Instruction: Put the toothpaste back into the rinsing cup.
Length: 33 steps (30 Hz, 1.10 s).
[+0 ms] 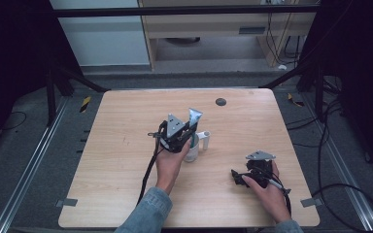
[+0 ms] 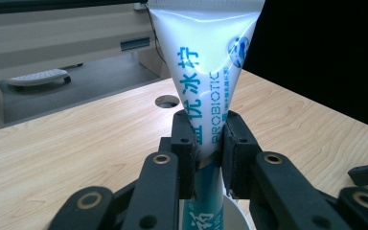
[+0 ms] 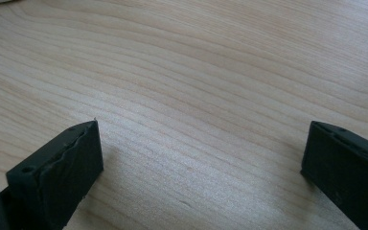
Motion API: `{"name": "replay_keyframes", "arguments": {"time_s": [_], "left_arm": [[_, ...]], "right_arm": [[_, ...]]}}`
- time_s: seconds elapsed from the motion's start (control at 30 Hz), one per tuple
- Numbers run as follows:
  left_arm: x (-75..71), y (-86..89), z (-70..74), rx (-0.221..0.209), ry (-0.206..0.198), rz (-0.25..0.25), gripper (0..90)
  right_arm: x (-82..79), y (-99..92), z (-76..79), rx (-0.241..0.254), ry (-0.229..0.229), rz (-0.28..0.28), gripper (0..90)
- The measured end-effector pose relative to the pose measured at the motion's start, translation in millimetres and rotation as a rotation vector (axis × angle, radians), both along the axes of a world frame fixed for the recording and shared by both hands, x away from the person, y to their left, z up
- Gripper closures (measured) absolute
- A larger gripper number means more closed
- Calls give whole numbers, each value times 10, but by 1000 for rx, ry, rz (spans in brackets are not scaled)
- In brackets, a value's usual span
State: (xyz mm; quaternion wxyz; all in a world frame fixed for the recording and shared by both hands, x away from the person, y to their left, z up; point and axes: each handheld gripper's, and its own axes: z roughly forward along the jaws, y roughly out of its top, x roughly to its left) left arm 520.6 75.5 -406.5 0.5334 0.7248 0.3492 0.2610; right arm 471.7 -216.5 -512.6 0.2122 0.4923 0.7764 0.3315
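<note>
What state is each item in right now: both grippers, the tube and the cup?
Left gripper: shut on the tube.
Right gripper: open, holding nothing, low over the table.
Tube: upright, crimped end up, lower end inside the cup.
Cup: standing upright on the table.
</note>
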Motion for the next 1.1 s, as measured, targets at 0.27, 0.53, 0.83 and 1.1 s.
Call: {"name": "replay_keyframes", "arguments": {"time_s": [0.27, 0.53, 0.83, 1.1], "left_arm": [[4, 16, -28, 4, 5, 6, 771], [11, 25, -68, 4, 10, 8, 771], [20, 22, -96, 8, 14, 6, 770], [23, 20, -102, 11, 18, 4, 770]], "right_arm": [[0, 0, 0, 0, 0, 0, 6], [0, 0, 0, 0, 0, 0, 5], [0, 0, 0, 0, 0, 0, 6], [0, 0, 0, 0, 0, 0, 6]]}}
